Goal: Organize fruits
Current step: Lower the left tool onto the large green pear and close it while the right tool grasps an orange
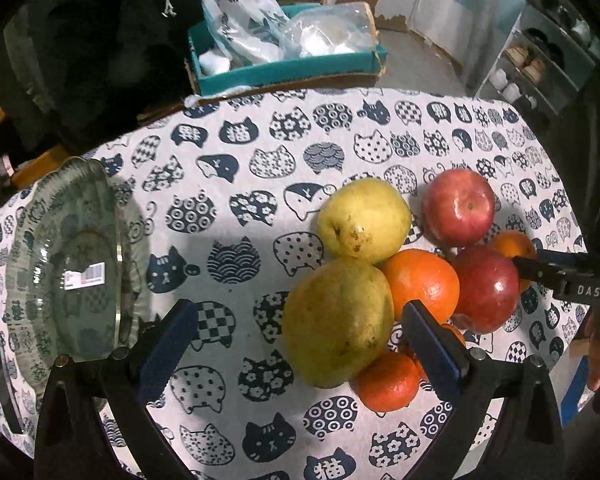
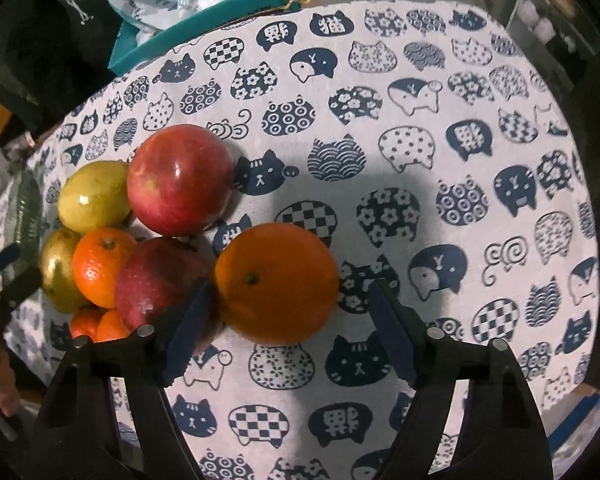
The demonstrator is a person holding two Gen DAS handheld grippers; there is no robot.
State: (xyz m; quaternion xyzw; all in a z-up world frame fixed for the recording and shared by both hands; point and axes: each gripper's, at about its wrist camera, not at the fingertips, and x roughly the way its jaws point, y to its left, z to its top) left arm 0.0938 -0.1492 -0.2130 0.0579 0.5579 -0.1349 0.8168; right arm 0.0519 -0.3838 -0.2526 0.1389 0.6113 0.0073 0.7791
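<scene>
White cotton tablecloth [image 1: 236, 216], printed all over with navy cat heads; character 猫 legible on several.

Clear glass plate [image 1: 66, 264], scalloped rim, at left edge of cloth in left wrist view; white barcode sticker [image 1: 86, 276] with red band on it, text too small to read.

Fruit, heaped together on cloth, touching:
- yellow-green pear [image 1: 338, 320], large, nearest left gripper;
- second pear [image 1: 364, 220], yellower, behind first;
- red apple [image 1: 458, 208], far side of heap;
- second red apple [image 1: 486, 288], nearer;
- orange [image 1: 420, 286], between pears and nearer apple;
- large orange [image 2: 276, 282], at right edge of heap, touching nearer apple;
- small mandarins [image 1: 388, 382], low in heap, partly hidden.

Left gripper [image 1: 296, 348]: jaws apart, blue pads either side of large pear, left pad well clear of it; contact at right pad not determinable.

Right gripper [image 2: 288, 336]: jaws apart, large orange between blue pads, gap visible at right pad. Lettering "DAS" read on its black body, left wrist view.

Teal cardboard box [image 1: 284, 68] beyond table edge, holding printed plastic bags [image 1: 252, 20]; Chinese print on one bag, not legible.
</scene>
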